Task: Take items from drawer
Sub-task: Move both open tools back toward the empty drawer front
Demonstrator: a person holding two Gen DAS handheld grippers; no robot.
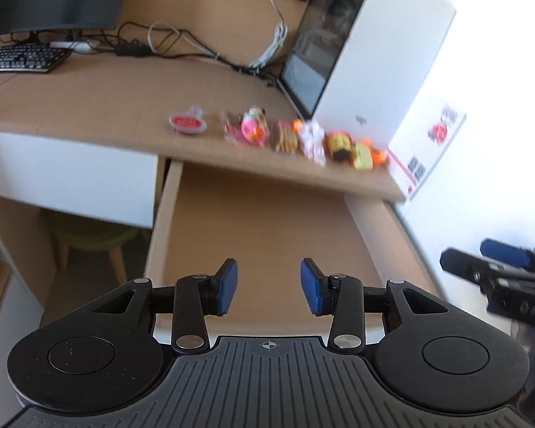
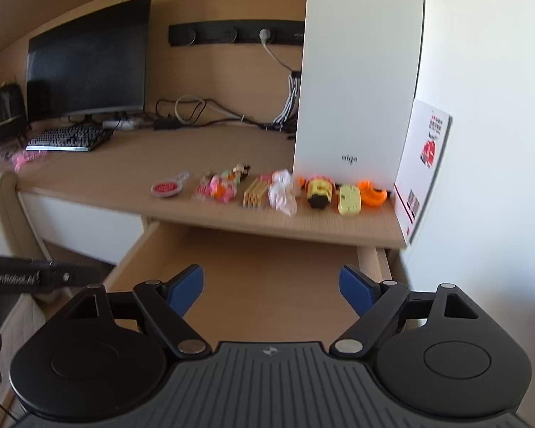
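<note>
The wooden drawer (image 1: pixel 264 221) (image 2: pixel 253 267) stands pulled out under the desk edge, and its visible floor is bare. Several small items lie in a row on the desk top above it: a red round keyring (image 2: pixel 166 189) (image 1: pixel 187 123), a pink toy (image 2: pixel 221 185) (image 1: pixel 251 128), a pack of tan sticks (image 2: pixel 255 194), a white-pink packet (image 2: pixel 283 192), a yellow-black toy (image 2: pixel 319 192), a pale yellow block (image 2: pixel 349 199) and an orange piece (image 2: pixel 372 194). My left gripper (image 1: pixel 268 287) hangs open over the drawer's front, empty. My right gripper (image 2: pixel 271 290) is open too, empty, above the drawer.
A white computer case (image 2: pixel 356 82) stands on the desk's right end, with a white printed box (image 2: pixel 424 164) beside it. A monitor (image 2: pixel 89 60), keyboard (image 2: pixel 67 139) and cables (image 2: pixel 196 114) fill the back. A green stool (image 1: pixel 89 239) sits under the desk at left.
</note>
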